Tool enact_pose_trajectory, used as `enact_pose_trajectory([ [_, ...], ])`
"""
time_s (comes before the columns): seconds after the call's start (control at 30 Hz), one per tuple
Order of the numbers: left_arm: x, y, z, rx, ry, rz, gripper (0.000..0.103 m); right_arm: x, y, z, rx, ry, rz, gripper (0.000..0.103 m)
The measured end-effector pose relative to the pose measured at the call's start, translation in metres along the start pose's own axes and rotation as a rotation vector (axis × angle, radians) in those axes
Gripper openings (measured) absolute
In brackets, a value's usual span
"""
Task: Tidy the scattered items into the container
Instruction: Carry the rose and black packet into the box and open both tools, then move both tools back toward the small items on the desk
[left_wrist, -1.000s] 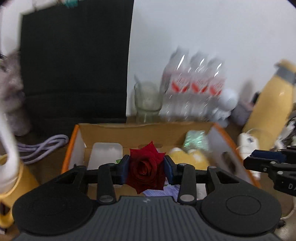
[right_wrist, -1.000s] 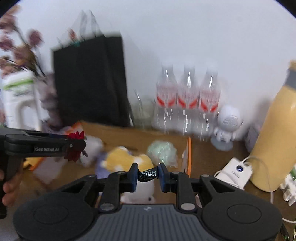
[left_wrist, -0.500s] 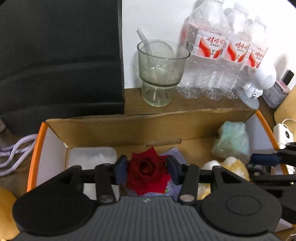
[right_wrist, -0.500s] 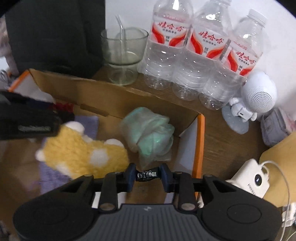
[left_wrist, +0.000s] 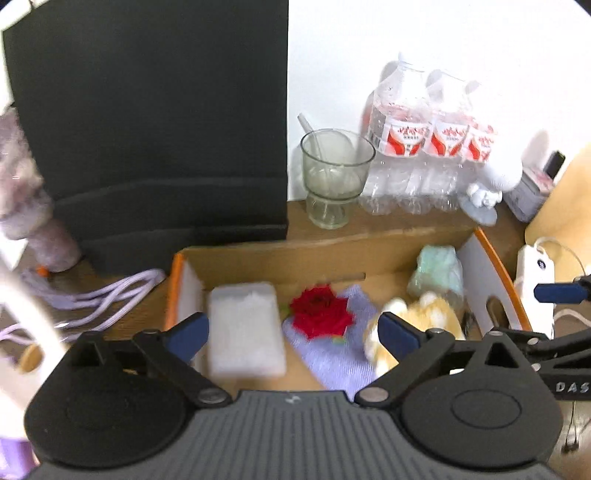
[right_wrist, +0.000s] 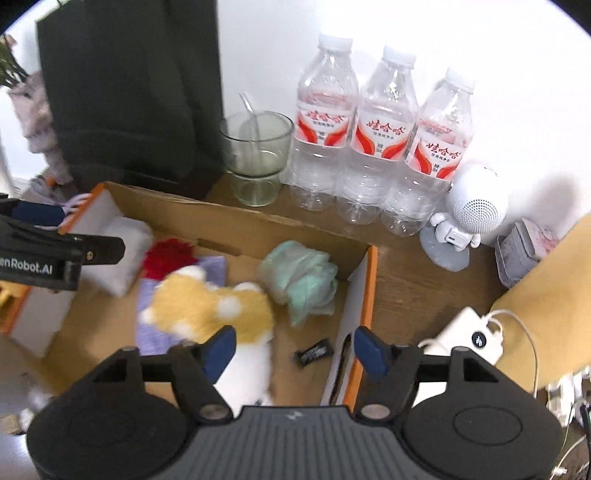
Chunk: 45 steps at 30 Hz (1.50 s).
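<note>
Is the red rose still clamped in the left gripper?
No: the red rose lies on the purple cloth inside the cardboard box, and the left gripper, jaws opening, has nothing between them.

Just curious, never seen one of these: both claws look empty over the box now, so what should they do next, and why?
Probably lift both away to fetch more clutter. The rose lies on the purple cloth and the black candy packet on the box floor; the left gripper and right gripper are opening with nothing pressed between their fingers.

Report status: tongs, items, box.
Left tongs and right tongs opening, empty. Rose and candy lie inside box. Nothing in the way.
</note>
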<state>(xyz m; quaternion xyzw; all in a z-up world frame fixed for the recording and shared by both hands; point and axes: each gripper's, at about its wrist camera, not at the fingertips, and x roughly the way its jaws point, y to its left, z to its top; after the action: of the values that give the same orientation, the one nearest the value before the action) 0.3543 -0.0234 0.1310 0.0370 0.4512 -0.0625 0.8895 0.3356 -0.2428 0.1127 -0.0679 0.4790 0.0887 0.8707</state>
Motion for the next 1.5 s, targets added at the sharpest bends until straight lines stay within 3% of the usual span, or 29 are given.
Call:
enact_pose_trajectory([
  [0.2,-0.049,0.004,-0.033,-0.017,-0.020,0.027,0.103,-0.040,0.001,-0.027,0.053,0.006,0.067,0.078],
  [0.5,-0.103,0.006,-0.072,-0.045,-0.060,0.026,0.103,-0.095,0.020,-0.060,0.061,-0.062,0.055,0.083],
  [0.6,-0.114,0.001,-0.090,-0.024,-0.069,0.001,0.103,-0.109,0.028,-0.066,0.053,-0.098,0.049,0.084],
  [0.73,-0.125,-0.006,-0.122,-0.010,-0.163,0.034,0.103,-0.119,0.041,-0.091,0.054,-0.209,0.077,0.087],
  [0.83,-0.139,-0.013,-0.160,0.019,-0.269,0.023,0.103,-0.127,0.052,-0.123,0.072,-0.313,0.098,0.087],
  [0.97,-0.154,-0.012,-0.234,-0.053,-0.373,0.006,0.103,-0.141,0.068,-0.195,0.084,-0.467,0.116,0.088],
  [1.1,-0.173,-0.007,-0.315,-0.063,-0.436,-0.021,0.103,-0.153,0.089,-0.263,0.056,-0.515,0.108,0.091],
  [1.17,-0.181,-0.004,-0.347,-0.054,-0.438,-0.046,0.103,-0.159,0.098,-0.295,0.067,-0.514,0.094,0.094],
  [1.3,-0.188,0.005,-0.390,-0.082,-0.389,-0.117,0.103,-0.164,0.111,-0.345,0.096,-0.486,0.173,0.095],
  [1.4,-0.185,0.019,-0.398,-0.154,-0.300,-0.179,0.103,-0.162,0.114,-0.363,0.120,-0.457,0.192,0.094],
  [1.5,-0.182,0.031,-0.389,-0.155,-0.309,-0.188,0.102,-0.155,0.119,-0.362,0.103,-0.438,0.225,0.084],
])
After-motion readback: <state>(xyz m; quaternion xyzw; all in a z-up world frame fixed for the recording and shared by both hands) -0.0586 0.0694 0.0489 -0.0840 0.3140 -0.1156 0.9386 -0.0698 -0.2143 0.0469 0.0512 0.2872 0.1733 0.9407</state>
